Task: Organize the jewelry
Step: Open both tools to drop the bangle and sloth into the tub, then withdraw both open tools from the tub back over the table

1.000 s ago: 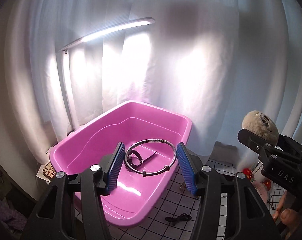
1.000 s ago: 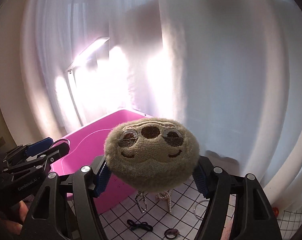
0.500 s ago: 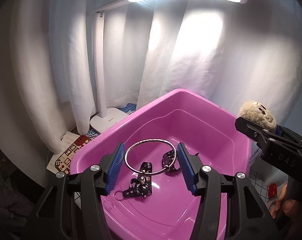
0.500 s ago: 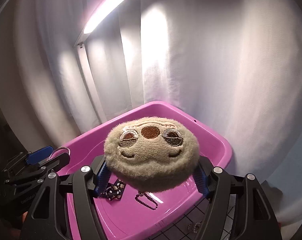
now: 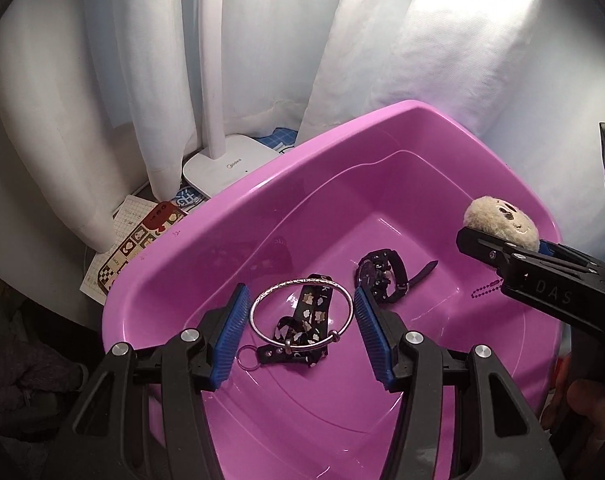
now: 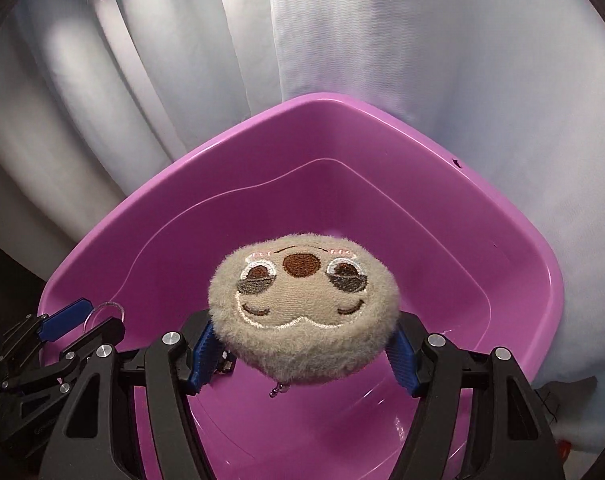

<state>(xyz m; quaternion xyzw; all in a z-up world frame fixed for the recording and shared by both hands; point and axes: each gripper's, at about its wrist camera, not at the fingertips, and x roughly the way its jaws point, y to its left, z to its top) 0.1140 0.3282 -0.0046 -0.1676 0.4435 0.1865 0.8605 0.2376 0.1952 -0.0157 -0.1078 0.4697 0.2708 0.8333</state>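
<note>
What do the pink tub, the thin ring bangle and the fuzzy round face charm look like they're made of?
Pink tub: looks like moulded plastic, glossy, with glare on its smooth walls.
Thin silver bangle: probably polished metal, given its bright, mirror-like sheen.
Fuzzy beige face charm: plush fabric, matte fuzzy pile with stitched embroidered features.

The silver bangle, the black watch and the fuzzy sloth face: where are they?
silver bangle (image 5: 300, 282), left wrist view, upper rim of the ring.
black watch (image 5: 376, 273), left wrist view, its case.
fuzzy sloth face (image 6: 302, 266), right wrist view, the brown nose.
</note>
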